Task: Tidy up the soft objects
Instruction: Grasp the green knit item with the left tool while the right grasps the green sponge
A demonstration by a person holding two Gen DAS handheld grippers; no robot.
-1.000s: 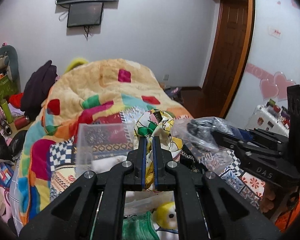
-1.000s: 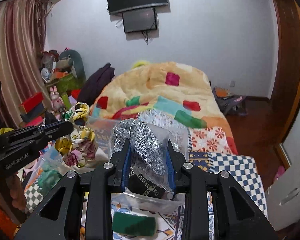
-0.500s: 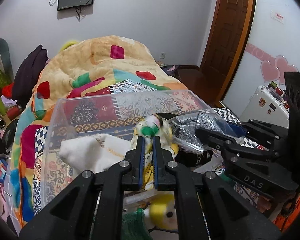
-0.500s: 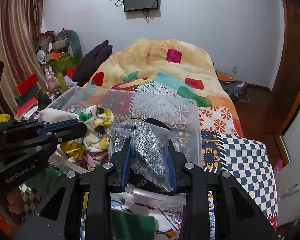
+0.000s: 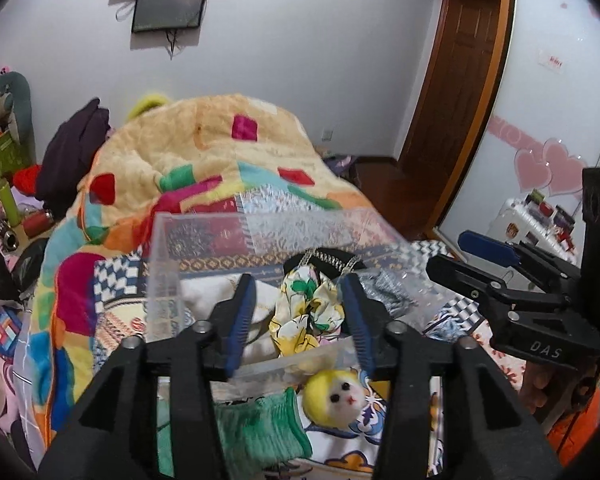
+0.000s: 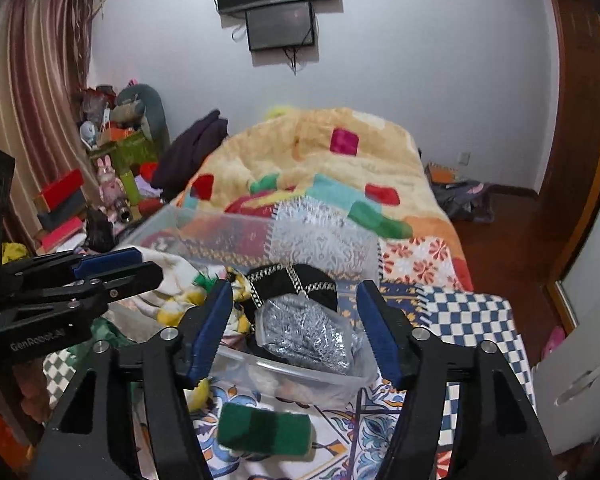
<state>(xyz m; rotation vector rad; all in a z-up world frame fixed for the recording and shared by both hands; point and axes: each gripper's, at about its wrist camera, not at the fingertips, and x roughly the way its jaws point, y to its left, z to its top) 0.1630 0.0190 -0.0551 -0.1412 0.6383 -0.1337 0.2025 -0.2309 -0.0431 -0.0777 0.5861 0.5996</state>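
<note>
Here, in the left wrist view, the left claw (image 5: 298, 312) stands spread wide, pinching nothing. Between its fingers and just beyond them lies the yellow floral cloth (image 5: 306, 314), crumpled inside the clear plastic bin (image 5: 164, 264). To the left of that cloth in the bin sits a white cloth (image 5: 216, 292); behind it, a black item with a silver chain (image 5: 320, 260); to the right, a clear bag of grey fabric (image 5: 384, 292). Below the claw, outside the bin's near wall, a green knitted piece (image 5: 256, 432) and a yellow-haired doll head (image 5: 332, 394) rest on the patterned bed sheet (image 5: 380, 432). The right claw (image 5: 452, 256) reaches in from the right.

Next, in the right wrist view, the right claw (image 6: 294, 316) is likewise spread apart and holds nothing. The clear bag of grey fabric (image 6: 312, 332) lies between its fingers, in the bin (image 6: 220, 232), against the near wall. Just behind the bag is the black chained item (image 6: 292, 284), and to the left the floral cloth (image 6: 180, 304). A green sponge-like block (image 6: 264, 426) sits on the sheet (image 6: 372, 436) below the claw. The left claw (image 6: 132, 268) enters from the left, over the bin's left edge.
</note>
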